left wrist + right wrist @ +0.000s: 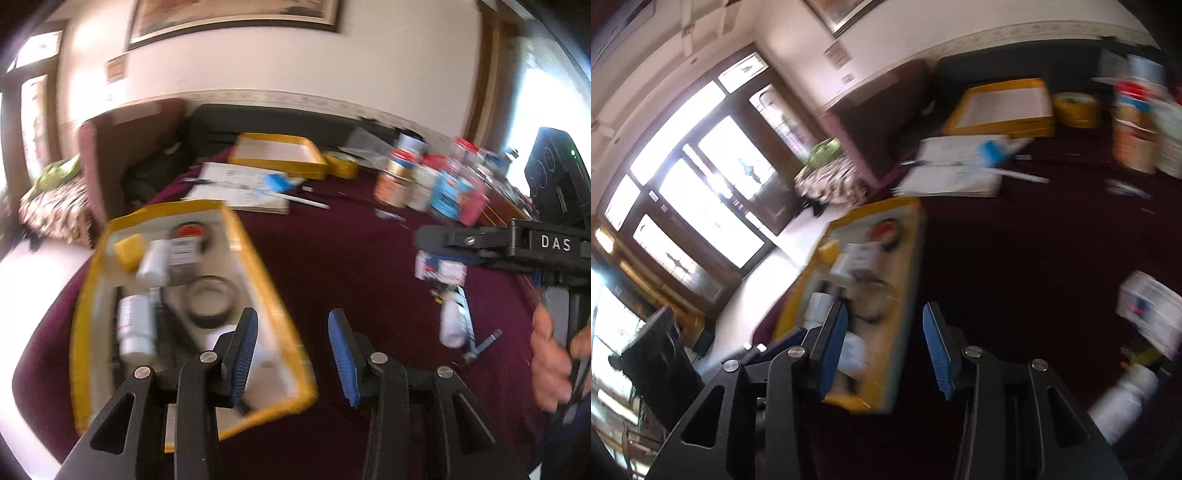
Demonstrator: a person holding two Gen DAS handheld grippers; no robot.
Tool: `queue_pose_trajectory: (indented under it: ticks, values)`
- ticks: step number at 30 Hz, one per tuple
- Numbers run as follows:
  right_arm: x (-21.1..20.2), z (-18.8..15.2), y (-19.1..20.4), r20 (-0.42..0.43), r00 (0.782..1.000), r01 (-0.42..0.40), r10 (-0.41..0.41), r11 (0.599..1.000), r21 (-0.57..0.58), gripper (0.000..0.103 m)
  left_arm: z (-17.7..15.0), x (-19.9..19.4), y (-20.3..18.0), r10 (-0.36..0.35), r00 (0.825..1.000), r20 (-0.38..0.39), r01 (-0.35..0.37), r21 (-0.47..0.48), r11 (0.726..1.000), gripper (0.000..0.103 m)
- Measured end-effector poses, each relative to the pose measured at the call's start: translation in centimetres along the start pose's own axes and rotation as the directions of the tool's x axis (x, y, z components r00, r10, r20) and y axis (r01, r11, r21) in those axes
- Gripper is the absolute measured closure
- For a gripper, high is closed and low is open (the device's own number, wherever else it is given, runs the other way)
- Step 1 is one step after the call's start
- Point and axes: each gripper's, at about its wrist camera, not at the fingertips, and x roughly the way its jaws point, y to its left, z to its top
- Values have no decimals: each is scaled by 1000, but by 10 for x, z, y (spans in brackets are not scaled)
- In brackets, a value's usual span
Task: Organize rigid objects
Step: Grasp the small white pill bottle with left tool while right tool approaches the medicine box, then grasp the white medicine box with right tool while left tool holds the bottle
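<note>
A yellow-rimmed tray sits on the maroon table and holds white bottles, a tape roll, a yellow block and a labelled box. My left gripper is open and empty, over the tray's right rim. My right gripper is open and empty, beside the same tray; its body also shows in the left wrist view. A white bottle and a small white box lie loose on the cloth at right; both also show in the right wrist view, the bottle and the box.
A second yellow tray stands at the back of the table. Papers with a blue item and a pen lie in front of it. Several jars and boxes crowd the back right. A chair stands at the left.
</note>
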Motion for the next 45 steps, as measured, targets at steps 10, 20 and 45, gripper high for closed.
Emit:
queue_pose_trajectory:
  ticks: [10,20,45]
  values:
    - [-99,-24,-155,216,952,152,-219,945,290,48,-2,51,-108,-251,946,-206,283,146,948,54]
    - [-112,-30,-179,258,947,89,-191,929,359,48,3,110,-180,-243,911,-334,327,225,918,54]
    - [-84,-6,-177,154,962,163,-224,929,332,48,-34,91,-88,-107,961,-253,143,128,981,67]
